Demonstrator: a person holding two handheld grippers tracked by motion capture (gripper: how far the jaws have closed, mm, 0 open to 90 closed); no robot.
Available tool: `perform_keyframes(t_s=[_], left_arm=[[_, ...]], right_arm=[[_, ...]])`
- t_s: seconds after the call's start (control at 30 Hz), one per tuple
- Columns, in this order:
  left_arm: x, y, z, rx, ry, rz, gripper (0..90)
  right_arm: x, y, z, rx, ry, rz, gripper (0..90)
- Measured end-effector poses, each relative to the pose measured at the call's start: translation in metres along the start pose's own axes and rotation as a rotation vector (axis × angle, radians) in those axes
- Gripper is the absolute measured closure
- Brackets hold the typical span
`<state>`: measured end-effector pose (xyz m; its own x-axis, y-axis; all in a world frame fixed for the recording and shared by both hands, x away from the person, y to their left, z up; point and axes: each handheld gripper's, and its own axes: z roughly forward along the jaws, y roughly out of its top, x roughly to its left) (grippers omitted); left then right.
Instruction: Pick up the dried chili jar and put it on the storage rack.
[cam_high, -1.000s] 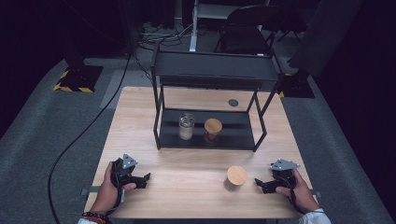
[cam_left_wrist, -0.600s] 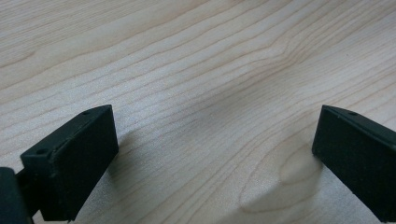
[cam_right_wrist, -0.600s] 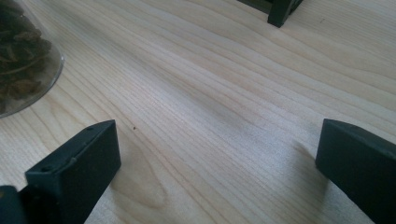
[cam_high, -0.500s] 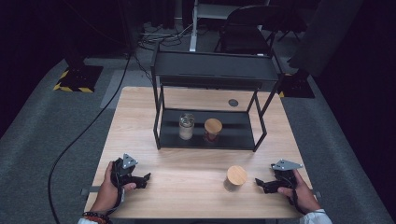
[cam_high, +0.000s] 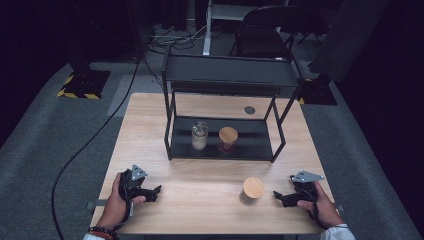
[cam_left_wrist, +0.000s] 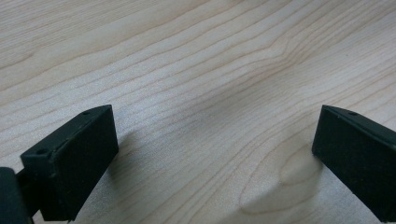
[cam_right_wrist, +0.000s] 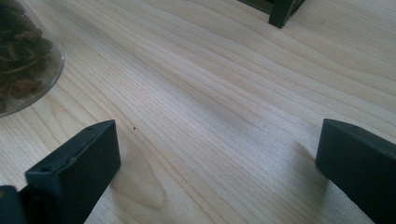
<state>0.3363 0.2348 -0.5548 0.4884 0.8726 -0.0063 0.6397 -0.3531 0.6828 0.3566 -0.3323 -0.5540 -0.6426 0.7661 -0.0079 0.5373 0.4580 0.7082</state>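
Observation:
A glass jar with a wooden lid (cam_high: 253, 189) stands on the wooden table (cam_high: 200, 195) near its front, right of centre. Its glass base with brown contents (cam_right_wrist: 21, 56) fills the upper left corner of the right gripper view. My right gripper (cam_high: 278, 196) rests on the table just right of that jar, open, with bare wood between its jaws. My left gripper (cam_high: 155, 191) lies at the front left, also open over bare wood. On the lower shelf of a black rack (cam_high: 175, 137) stand a clear jar (cam_high: 199, 135) and another wooden-lidded jar (cam_high: 228, 138).
The rack's leg (cam_right_wrist: 280, 14) stands ahead of the right gripper. A small dark disc (cam_high: 249, 110) lies on the table behind the rack. A black cable (cam_high: 95, 135) runs across the floor at the left. A chair (cam_high: 265, 25) stands beyond the table.
The right hand and its gripper have shifted slightly toward the front right. The left gripper and the jars have stayed put.

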Motion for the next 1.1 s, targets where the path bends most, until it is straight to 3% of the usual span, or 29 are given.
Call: perform_keyframes(t_s=[0.9,1.1], left_arm=[[0.0001,0.0000,0.0001,0.000,-0.001,0.001,0.0],[0.0001,0.0000,0.0001,0.000,-0.001,0.001,0.0]], right_arm=[[0.0006,0.0020,-0.0004,0.020,-0.003,0.005,0.0],[0.0032,0.0059,-0.0060,0.052,-0.003,-0.035,2.2]])
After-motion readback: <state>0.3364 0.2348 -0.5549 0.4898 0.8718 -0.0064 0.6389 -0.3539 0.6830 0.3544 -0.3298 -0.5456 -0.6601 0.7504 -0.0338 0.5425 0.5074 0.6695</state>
